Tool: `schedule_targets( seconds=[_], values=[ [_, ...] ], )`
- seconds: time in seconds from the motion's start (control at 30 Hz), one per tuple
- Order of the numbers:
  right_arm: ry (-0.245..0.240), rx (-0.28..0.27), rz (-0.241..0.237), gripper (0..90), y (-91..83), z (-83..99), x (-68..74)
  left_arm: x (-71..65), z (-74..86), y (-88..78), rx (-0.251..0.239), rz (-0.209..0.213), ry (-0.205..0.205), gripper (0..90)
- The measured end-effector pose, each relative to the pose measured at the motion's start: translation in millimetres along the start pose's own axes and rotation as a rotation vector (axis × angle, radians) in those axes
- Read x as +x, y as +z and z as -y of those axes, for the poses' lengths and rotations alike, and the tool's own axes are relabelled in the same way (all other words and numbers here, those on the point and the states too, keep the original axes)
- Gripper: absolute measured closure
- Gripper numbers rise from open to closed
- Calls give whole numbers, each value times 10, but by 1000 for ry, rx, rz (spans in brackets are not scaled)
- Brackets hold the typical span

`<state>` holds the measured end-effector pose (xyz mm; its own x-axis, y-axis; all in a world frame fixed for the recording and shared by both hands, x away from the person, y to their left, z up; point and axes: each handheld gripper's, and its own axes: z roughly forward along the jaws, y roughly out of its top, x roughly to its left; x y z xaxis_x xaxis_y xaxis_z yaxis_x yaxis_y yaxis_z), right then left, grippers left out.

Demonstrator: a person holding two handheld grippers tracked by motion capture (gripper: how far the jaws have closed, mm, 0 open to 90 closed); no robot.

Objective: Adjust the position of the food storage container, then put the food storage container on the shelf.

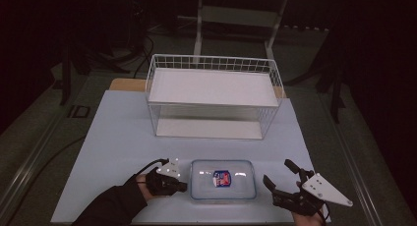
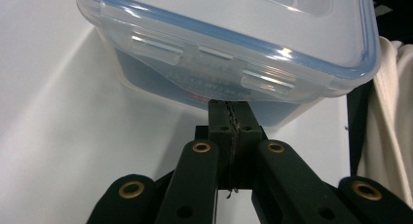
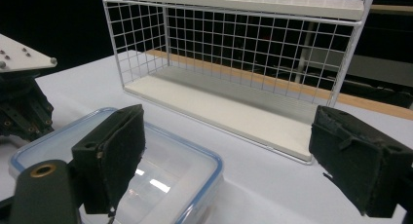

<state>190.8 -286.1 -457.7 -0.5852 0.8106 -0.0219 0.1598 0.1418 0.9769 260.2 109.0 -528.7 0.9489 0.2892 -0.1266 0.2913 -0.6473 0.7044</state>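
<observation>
A clear plastic container with a blue-rimmed lid and a red-and-blue label inside lies near the table's front edge. My left gripper is at its left side, jaws shut with nothing between them. In the left gripper view the closed tips rest against the container's side wall, just below a lid latch. My right gripper stands open to the right of the container, apart from it. In the right gripper view its pads are spread wide, with the container's corner low at the left.
A white wire rack with an upper and a lower shelf stands behind the container, mid-table; it also rises ahead in the right gripper view as the rack. The white table top has bare room on the left. Dark floor and furniture legs surround it.
</observation>
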Motion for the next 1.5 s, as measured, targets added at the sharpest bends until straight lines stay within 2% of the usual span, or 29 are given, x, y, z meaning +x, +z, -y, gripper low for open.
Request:
schedule_targets(
  seconds=[0.13,0.2,0.47,0.6,0.67,0.77,0.83,0.9,0.97,1.03,1.1,1.17,1.23,1.27,1.37,1.5],
  values=[
    [-4,4,-2,129,6,4,5,18,-53,49,7,-9,13,897],
    [-5,5,-4,129,8,5,8,36,-81,83,1,0,0,897],
    [-7,15,-4,129,22,20,8,84,-212,220,-4,1,14,897],
    [-9,16,-6,129,25,23,6,111,-227,227,-2,-9,4,896],
    [-11,18,-6,129,23,24,3,138,-219,192,-12,-10,-19,893],
    [-17,25,-3,130,19,26,3,188,-203,68,-9,-24,-53,761],
    [-20,27,-4,129,19,27,8,200,-198,-11,-13,-54,-67,587],
    [-28,31,-3,129,23,26,15,219,-202,-115,-33,-79,-106,512],
    [-31,31,-7,129,25,25,19,214,-220,-235,-79,-89,-157,419],
    [-35,36,-12,129,36,24,24,188,-242,-323,-125,-66,-201,310],
    [-44,44,-26,128,58,24,25,153,-267,-383,-164,-60,-213,175],
    [-62,51,-36,128,73,22,34,119,-308,-451,-223,-66,-255,140],
    [-81,57,-55,117,85,18,45,57,-379,-511,-293,-33,-312,64],
    [-98,68,-63,113,98,15,60,31,-409,-516,-293,-35,-324,14],
    [-85,71,-89,110,115,10,67,-50,-492,-502,-295,-39,-362,13],
    [-101,68,-98,114,123,-55,53,-114,-563,-450,-287,-62,-414,14]
  ],
)
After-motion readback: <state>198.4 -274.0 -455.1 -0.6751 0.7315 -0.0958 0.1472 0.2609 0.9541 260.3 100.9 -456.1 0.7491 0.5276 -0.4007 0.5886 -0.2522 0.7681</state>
